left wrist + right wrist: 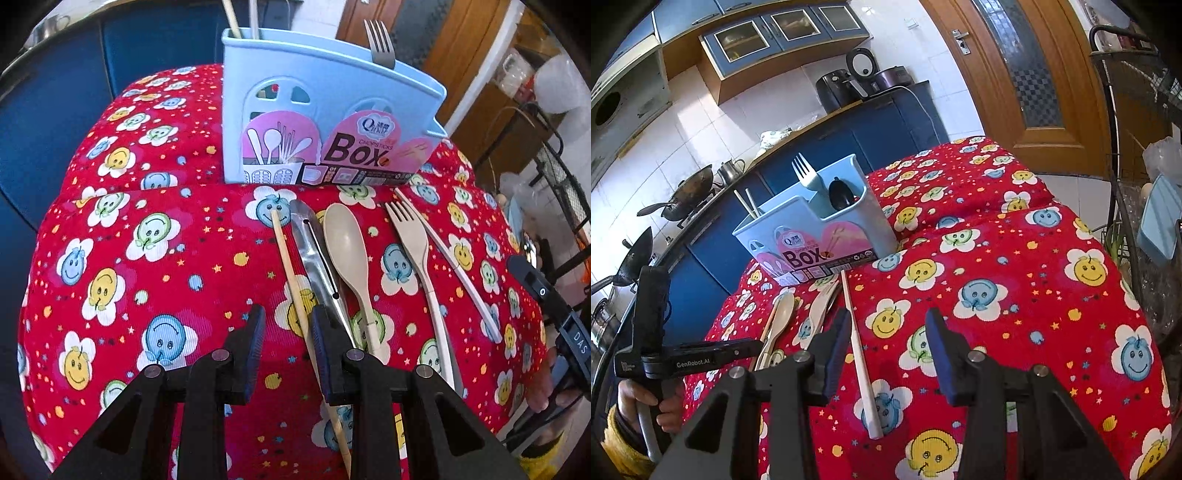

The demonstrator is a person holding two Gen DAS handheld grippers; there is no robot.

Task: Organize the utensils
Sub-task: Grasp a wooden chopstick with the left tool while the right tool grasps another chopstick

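A light blue utensil box point(325, 110) stands on the red smiley-flower cloth point(147, 258), with a metal fork point(378, 40) and chopsticks point(232, 18) upright in it. In front of it lie a wooden chopstick point(291, 273), a metal slotted utensil point(314, 254), a beige spoon point(345, 243), a beige fork point(410, 236) and a pale chopstick point(454, 269). My left gripper point(288, 328) is open low over the cloth, the wooden chopstick running between its fingers near the right one. My right gripper point(888, 339) is open around the pale chopstick point(862, 365), which lies near its left finger. The box point(812, 236) also holds a black spoon point(840, 195).
The cloth-covered table drops off at its left edge point(33, 280) and its near right edge point(1145, 332). A black wire rack point(1130, 147) with bags stands to the right. A blue kitchen counter point(849, 133) with woks and appliances runs behind. A hand point(665, 410) holds the left gripper's handle.
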